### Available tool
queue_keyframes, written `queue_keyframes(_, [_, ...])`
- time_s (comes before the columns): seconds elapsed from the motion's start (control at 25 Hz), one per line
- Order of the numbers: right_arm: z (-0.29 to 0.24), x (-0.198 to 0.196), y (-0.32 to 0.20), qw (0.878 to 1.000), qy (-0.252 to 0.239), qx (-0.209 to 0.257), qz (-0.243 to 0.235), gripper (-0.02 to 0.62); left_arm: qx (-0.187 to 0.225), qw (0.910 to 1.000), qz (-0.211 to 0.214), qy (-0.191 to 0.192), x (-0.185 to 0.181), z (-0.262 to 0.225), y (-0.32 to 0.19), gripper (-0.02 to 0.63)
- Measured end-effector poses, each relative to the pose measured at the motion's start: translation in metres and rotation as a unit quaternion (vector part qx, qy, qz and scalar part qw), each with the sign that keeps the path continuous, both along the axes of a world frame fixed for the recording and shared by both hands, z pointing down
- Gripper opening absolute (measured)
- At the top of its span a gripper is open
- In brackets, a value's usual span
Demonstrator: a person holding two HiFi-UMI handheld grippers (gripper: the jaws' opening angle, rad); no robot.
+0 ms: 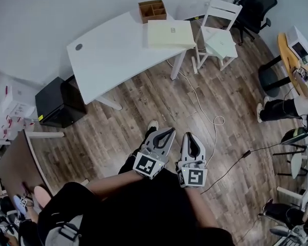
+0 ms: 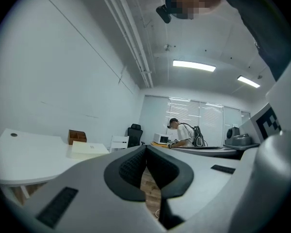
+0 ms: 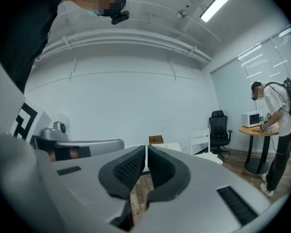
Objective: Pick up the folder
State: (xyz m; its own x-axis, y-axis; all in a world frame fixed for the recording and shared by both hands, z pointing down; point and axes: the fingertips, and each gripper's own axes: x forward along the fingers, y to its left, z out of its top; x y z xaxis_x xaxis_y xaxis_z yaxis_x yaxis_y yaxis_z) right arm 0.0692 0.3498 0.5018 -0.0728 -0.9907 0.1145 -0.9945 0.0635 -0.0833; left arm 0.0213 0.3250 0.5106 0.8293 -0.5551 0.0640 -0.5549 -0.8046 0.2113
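The folder (image 1: 170, 33) is a flat cream pad lying on the right end of the white table (image 1: 108, 55), next to a brown wooden organizer (image 1: 152, 10). Both grippers are held close to the person's body, far short of the table, above the wood floor. My left gripper (image 1: 166, 131) is shut with nothing in it, and my right gripper (image 1: 189, 136) beside it is shut and empty too. In the left gripper view, the folder (image 2: 88, 149) lies far ahead at the left of the closed left gripper (image 2: 146, 148). The right gripper (image 3: 146, 148) points level towards the distant table.
A white chair (image 1: 218, 29) stands just right of the table, a black office chair (image 1: 256, 4) behind it. A black cabinet (image 1: 59, 101) sits at the table's left. A cable (image 1: 205, 111) winds over the floor. Another person (image 3: 276, 130) stands at a round table (image 1: 290, 55) on the right.
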Motion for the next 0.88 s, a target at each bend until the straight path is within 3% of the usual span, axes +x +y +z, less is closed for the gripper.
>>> queue_keyframes(0.28, [-0.029,0.014,-0.125,1.000,0.017,0.001,-0.014,0.035,-0.002,0.9999,-0.005,0.009,0.001,-0.016,-0.128,0.015])
queue_keyframes(0.48, [-0.039,0.010,-0.199,1.000,0.022,0.001,-0.021,0.035,0.014,0.9996,0.004,0.026,-0.005,-0.027,-0.191,0.015])
queue_keyframes(0.72, [-0.041,-0.014,-0.254,0.997,0.058,0.006,-0.052,0.036,0.018,0.9992,-0.013,0.031,-0.015,-0.026,-0.254,0.015])
queue_keyframes(0.88, [-0.032,-0.023,-0.273,0.996,0.052,-0.008,-0.071,0.037,0.011,0.9995,-0.024,0.019,-0.023,-0.027,-0.282,0.014])
